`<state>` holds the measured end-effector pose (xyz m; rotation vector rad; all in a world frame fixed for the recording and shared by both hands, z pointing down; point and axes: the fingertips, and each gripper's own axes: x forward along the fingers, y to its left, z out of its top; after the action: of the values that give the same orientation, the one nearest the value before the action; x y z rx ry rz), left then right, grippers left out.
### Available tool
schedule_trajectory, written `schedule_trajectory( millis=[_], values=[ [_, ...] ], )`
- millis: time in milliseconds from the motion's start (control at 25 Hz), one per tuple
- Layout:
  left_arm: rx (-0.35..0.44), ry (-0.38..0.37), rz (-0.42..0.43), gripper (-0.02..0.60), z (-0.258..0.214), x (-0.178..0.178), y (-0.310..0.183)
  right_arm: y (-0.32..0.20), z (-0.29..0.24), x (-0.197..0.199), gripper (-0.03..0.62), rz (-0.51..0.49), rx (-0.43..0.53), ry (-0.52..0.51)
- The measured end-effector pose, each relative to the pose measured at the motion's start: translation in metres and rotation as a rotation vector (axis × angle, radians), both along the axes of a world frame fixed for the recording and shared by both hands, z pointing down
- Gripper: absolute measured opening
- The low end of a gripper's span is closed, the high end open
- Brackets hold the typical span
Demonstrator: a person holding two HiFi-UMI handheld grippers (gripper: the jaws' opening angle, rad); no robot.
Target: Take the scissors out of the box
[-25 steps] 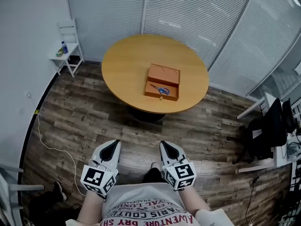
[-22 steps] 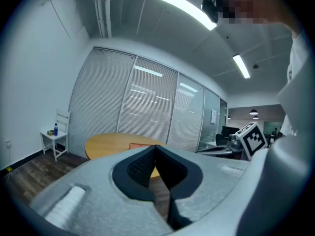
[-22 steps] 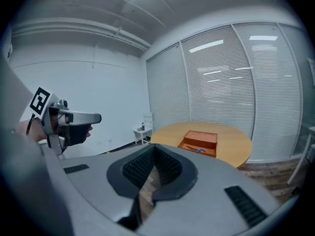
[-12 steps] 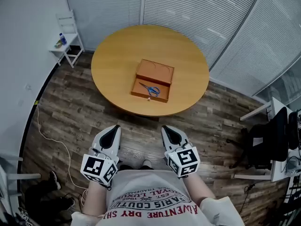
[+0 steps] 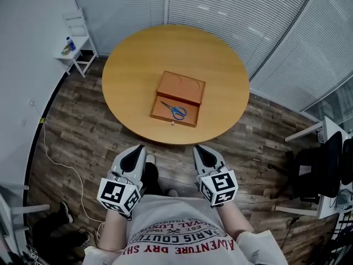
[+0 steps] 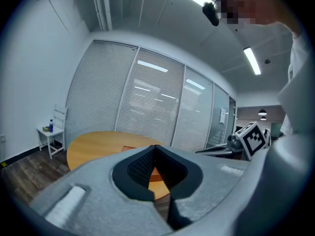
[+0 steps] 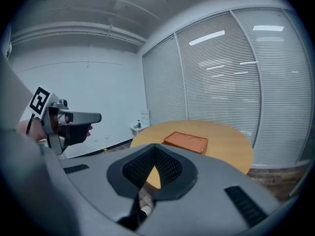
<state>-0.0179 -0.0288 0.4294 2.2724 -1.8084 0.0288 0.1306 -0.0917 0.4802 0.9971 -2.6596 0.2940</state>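
- Scissors (image 5: 175, 110) lie in the open box (image 5: 183, 85), in the half nearer the fingers. They are well ahead of both pairs of fingertips and roughly on the line between them.
- The box rests on a round table (image 5: 132, 65). The table's near edge is ahead of the fingertips, with bare floor (image 5: 88, 137) between.
- The left gripper (image 5: 134, 154) has its jaws pressed together at the tips. Its own view shows only the table through the hollow behind them, so it holds nothing.
- The right gripper (image 5: 202, 152) is likewise fully closed and empty, pointing toward the box.
- Judged from this, no part of the task is done: nothing has touched the scissors or the box.
- The box already lies open, so no lid needs dealing with.
- What is left: bring the fingers up to the table, part one pair of jaws, close them on the scissors, and lift them clear of the box.
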Motion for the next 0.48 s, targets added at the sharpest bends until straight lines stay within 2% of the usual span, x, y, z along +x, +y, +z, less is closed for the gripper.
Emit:
schedule_trajectory(
  millis=[200,480],
  values=[
    [-0.002,0.012,0.063,0.008,0.001,-0.018,-0.061,-0.045,0.004,-0.018,0.008,0.049,-0.019,0.013],
    [-0.027,0.01,0.204,0.008,0.003,-0.05,-0.152,-0.11,0.01,-0.06,0.009,0.125,-0.063,0.048]
  ],
)
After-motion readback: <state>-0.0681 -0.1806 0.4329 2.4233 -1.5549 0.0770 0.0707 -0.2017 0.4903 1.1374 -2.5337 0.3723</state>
